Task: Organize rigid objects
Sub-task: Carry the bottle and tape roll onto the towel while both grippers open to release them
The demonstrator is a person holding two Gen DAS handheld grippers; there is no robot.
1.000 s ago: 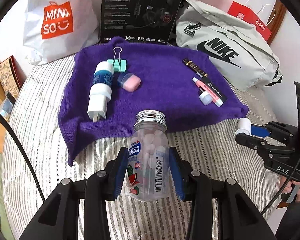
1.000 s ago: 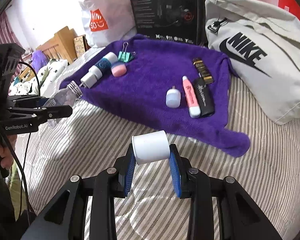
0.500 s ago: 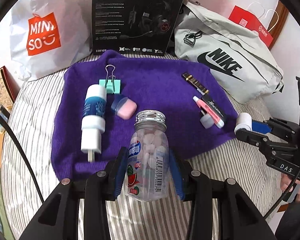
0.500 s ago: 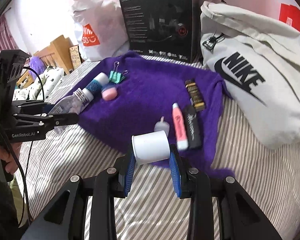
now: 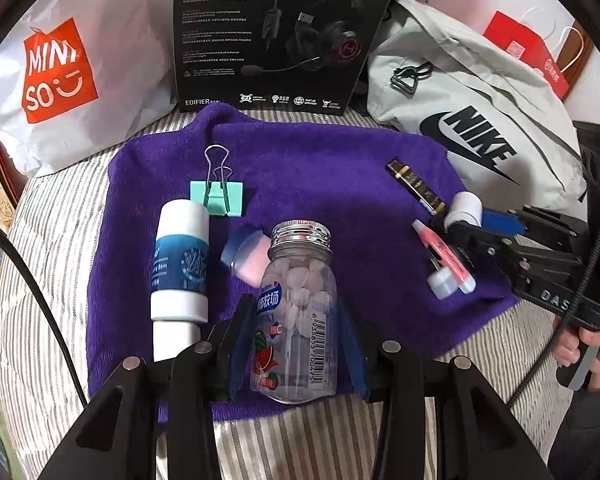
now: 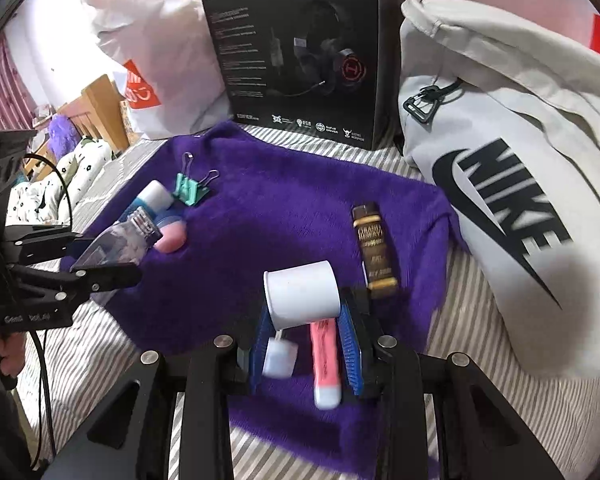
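1. Left wrist view: the left claw (image 5: 296, 344) is clamped on one clear bottle (image 5: 294, 320) of pink tablets with a silver screw cap, held upright over the near edge of the purple towel (image 5: 320, 168).
2. Right wrist view: the right claw (image 6: 304, 344) is clamped on one white cap (image 6: 302, 294), held above the towel's near right part.
3. Below the right claw lie one pink tube (image 6: 326, 356) and one small pale piece (image 6: 279, 358), side by side on the towel.
4. Just beyond the cap lies one dark gold-lettered stick (image 6: 374, 252).
5. On the towel's left side, in the left wrist view: one white tube with a blue label (image 5: 180, 264), one mint binder clip (image 5: 217, 196) touching its far end, and one blue-and-pink case (image 5: 246, 254) beside the bottle's cap.
6. The towel lies on a striped bed (image 5: 60, 248).
7. Behind stand one black headset box (image 5: 276, 36), one white bag (image 5: 72, 60) and one grey bag (image 5: 480, 120).
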